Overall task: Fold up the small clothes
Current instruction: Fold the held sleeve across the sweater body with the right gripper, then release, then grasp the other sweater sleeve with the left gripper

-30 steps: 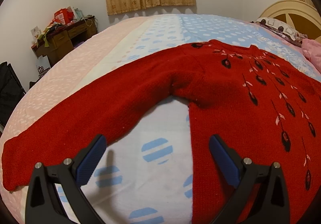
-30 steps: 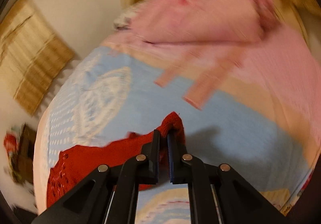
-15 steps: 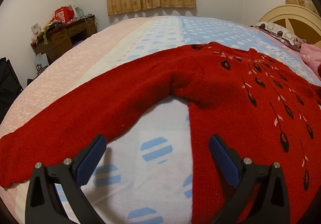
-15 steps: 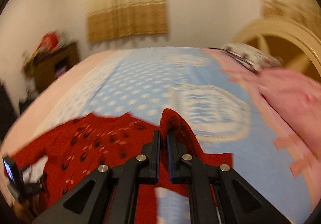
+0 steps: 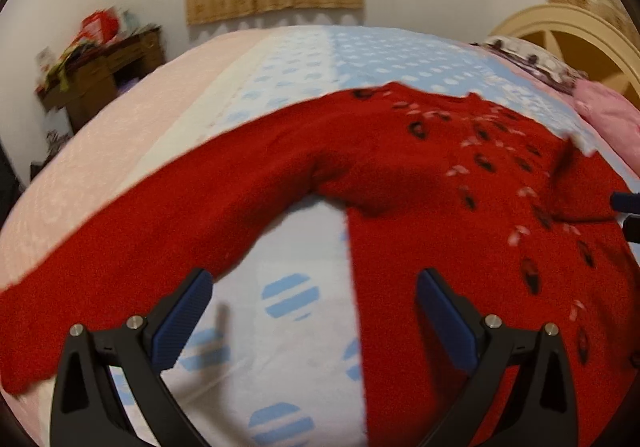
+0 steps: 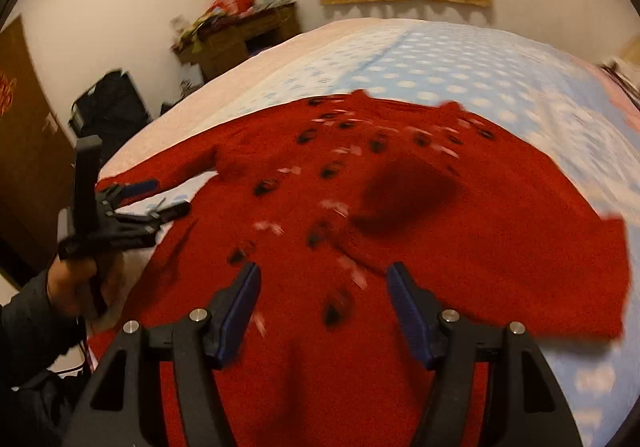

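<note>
A red knitted sweater (image 5: 460, 175) with dark leaf marks lies flat on the bed. One long sleeve (image 5: 132, 231) stretches out to the left. My left gripper (image 5: 316, 311) hovers open over the bedsheet between that sleeve and the sweater's side, holding nothing. In the right wrist view the other sleeve (image 6: 480, 247) lies folded across the sweater (image 6: 320, 367). My right gripper (image 6: 324, 299) is just short of the sleeve's end, jaws opening, with no cloth pinched between the pads. The left gripper (image 6: 152, 199) shows there too, held in a hand (image 6: 76, 283).
The bed (image 5: 304, 63) has a blue, white and pink spotted sheet. A pink cloth (image 5: 608, 115) and a cream headboard (image 5: 560, 27) are at the right. A cluttered wooden desk (image 6: 240, 35) and a black bag (image 6: 112, 103) stand beyond the bed's far left side.
My right gripper swung in from the right with the sleeve pinched, carried it over the sweater's front, then opened and let it go. The left gripper stayed put and open.
</note>
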